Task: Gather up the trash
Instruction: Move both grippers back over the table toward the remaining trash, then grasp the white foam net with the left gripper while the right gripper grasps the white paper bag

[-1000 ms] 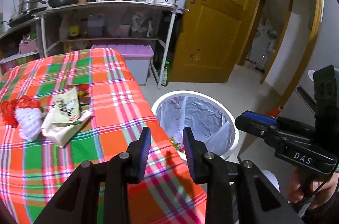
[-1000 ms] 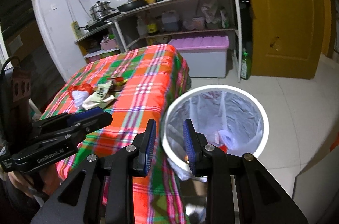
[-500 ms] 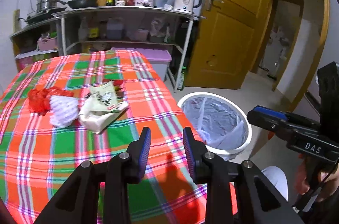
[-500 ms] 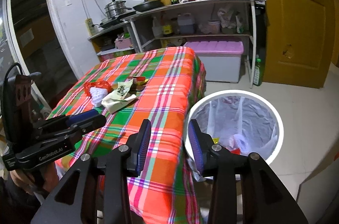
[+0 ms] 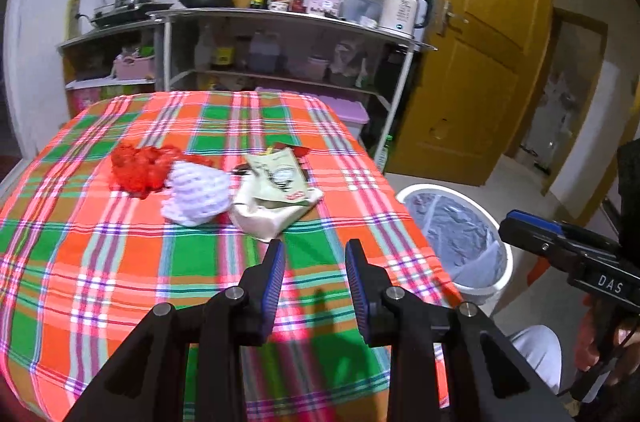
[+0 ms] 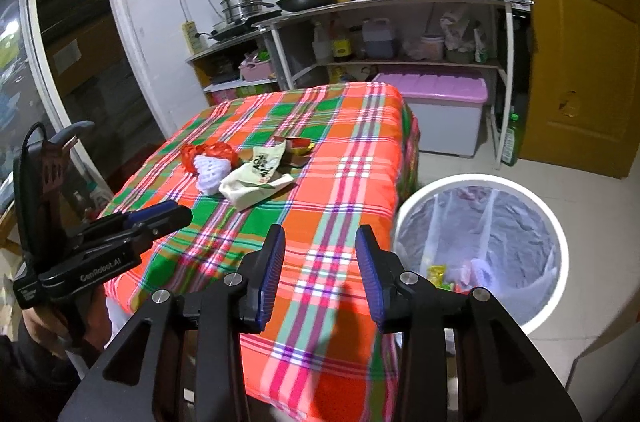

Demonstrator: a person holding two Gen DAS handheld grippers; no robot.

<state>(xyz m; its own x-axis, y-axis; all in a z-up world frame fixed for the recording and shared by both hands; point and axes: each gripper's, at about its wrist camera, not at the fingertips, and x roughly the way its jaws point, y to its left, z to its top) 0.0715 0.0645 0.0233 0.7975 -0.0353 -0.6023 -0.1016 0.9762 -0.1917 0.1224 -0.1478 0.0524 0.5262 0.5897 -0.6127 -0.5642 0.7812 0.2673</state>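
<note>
Trash lies on the plaid tablecloth (image 5: 120, 262): a red net bag (image 5: 138, 166), a white foam fruit net (image 5: 198, 196), a cream snack packet (image 5: 276, 194) and a dark wrapper (image 5: 296, 151) behind it. The same pile shows in the right wrist view (image 6: 248, 174). A white bin (image 6: 480, 250) with a clear liner stands on the floor to the table's right and holds some wrappers. My left gripper (image 5: 314, 252) is open and empty, above the table just short of the packet. My right gripper (image 6: 320, 242) is open and empty over the table's near right edge.
Metal shelves (image 5: 280, 22) behind the table carry pots, bottles and a kettle (image 5: 404, 8). A purple-lidded storage box (image 6: 436, 110) sits under them. A yellow door (image 5: 476, 62) is at the right. A green bottle (image 6: 512, 142) stands on the floor by the shelf leg.
Both grippers have pulled back from over the bin and swung left toward the table. The trash pile now sits ahead of the left gripper. The right jaws have opened wider.
</note>
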